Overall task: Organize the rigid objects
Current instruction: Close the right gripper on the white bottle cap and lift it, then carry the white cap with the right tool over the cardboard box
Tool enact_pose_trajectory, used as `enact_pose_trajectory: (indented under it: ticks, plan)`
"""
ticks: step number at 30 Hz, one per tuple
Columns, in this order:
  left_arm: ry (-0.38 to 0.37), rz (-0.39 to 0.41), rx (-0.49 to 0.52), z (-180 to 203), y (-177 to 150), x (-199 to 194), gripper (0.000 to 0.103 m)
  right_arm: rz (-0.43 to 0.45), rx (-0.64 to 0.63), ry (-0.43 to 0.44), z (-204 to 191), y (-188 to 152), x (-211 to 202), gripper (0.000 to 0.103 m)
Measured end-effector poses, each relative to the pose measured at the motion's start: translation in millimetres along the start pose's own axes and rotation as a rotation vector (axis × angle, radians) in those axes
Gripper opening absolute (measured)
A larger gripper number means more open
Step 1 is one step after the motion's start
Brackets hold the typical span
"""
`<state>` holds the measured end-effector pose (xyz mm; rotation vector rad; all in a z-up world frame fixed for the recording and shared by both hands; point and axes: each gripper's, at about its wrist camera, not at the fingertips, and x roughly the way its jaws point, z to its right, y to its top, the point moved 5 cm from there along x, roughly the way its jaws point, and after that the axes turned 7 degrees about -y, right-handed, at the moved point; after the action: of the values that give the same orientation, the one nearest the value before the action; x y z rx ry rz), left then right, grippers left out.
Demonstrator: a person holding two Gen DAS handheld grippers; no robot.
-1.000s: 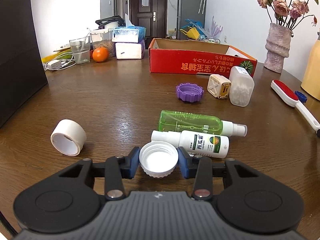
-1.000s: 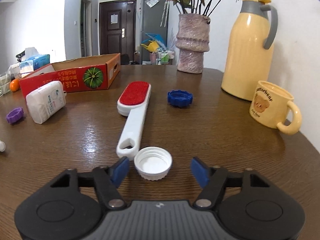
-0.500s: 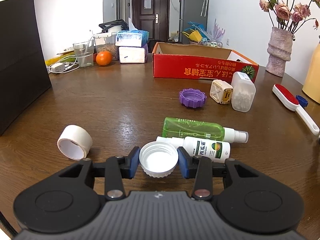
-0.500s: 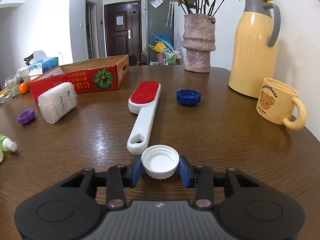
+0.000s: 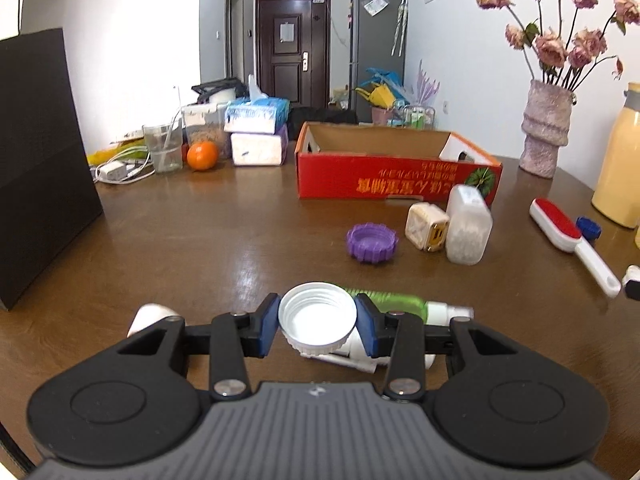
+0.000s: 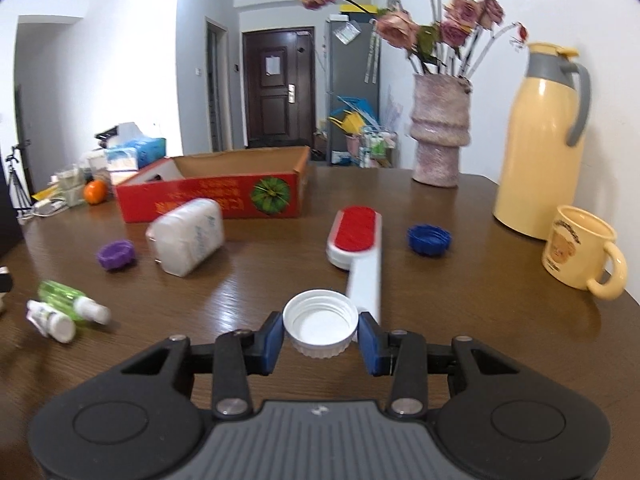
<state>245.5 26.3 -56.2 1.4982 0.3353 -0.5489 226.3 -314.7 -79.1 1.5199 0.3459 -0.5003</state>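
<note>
Progress is early: the left claw (image 5: 317, 323) and right claw (image 6: 320, 333) each grip a white cap (image 5: 317, 320) (image 6: 320, 322) above the tabletop (image 5: 240, 232), while the box (image 5: 396, 170) appears empty and bottles (image 6: 68, 308), purple cap (image 5: 372, 241), brush (image 6: 360, 248) remain loose.

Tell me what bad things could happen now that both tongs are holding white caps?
1. Each white cap is pinched only at its round rim, so it might pop out and roll away.
2. The left tongs hang above the bottles; dipping could knock them.
3. The right tongs sit close to the lint brush handle and might bump it.
</note>
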Motion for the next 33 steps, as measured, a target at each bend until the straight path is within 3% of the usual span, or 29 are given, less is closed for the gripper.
enact_pose_trajectory:
  ticks: [18, 33]
  plan:
    - [-0.047, 0.041, 0.038, 28, 57, 27, 0.041, 0.072, -0.044, 0.123, -86, 57, 8, 0.039]
    - [-0.061, 0.069, 0.044, 42, 101, 73, 0.041, 0.091, -0.035, 0.127, -118, 98, 54, 0.039]
